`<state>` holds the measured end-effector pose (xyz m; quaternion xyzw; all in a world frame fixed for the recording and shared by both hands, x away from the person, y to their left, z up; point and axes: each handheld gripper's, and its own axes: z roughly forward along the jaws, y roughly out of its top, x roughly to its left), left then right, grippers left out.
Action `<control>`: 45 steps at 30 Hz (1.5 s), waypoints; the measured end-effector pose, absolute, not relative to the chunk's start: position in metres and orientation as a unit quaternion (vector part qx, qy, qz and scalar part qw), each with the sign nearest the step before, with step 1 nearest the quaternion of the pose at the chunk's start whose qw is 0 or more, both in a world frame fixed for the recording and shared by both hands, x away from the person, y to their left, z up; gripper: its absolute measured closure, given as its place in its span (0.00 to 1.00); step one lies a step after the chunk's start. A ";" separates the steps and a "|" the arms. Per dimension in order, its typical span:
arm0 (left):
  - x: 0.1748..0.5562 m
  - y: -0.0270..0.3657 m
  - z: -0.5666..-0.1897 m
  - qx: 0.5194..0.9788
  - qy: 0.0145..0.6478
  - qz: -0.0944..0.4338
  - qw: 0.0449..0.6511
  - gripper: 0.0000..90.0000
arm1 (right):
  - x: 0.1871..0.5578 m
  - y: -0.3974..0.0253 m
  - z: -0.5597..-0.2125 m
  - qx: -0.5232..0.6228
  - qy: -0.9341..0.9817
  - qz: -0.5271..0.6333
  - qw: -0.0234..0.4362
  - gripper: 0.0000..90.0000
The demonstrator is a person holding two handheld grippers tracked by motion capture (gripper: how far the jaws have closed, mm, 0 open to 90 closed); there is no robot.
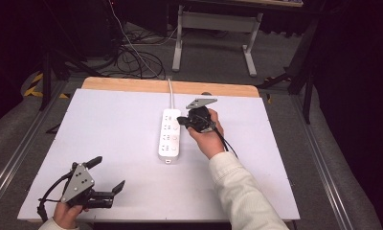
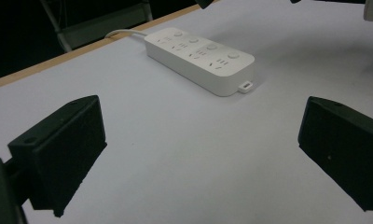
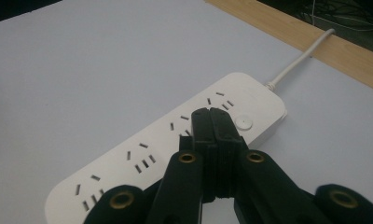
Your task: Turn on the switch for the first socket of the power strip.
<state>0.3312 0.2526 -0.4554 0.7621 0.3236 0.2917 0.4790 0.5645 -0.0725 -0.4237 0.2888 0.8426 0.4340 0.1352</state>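
We see the right gripper (image 3: 211, 114), fingers pressed together and empty, poised over the white power strip (image 1: 170, 134) at mid-desk, apparently about to press a switch, while the left gripper (image 1: 108, 176) idles wide.

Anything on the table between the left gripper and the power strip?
Nothing: in the high view, bare white table separates the open left gripper from the power strip; the left gripper view agrees.
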 end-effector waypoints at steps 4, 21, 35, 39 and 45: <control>0.331 0.253 -0.455 0.762 0.322 0.293 0.478 0.02 | 0.570 -0.070 -0.431 0.297 0.837 0.440 0.134 1.00; 0.333 0.252 -0.456 0.764 0.322 0.287 0.480 0.02 | 0.589 -0.062 -0.459 0.325 0.815 0.457 0.144 1.00; 0.333 0.251 -0.456 0.765 0.320 0.284 0.482 0.02 | 0.597 -0.060 -0.472 0.333 0.804 0.465 0.164 1.00; 0.333 0.251 -0.456 0.765 0.318 0.284 0.482 0.02 | 0.598 -0.058 -0.474 0.330 0.804 0.465 0.169 1.00; 0.333 0.251 -0.456 0.764 0.317 0.285 0.484 0.02 | 0.599 -0.056 -0.477 0.323 0.803 0.468 0.178 1.00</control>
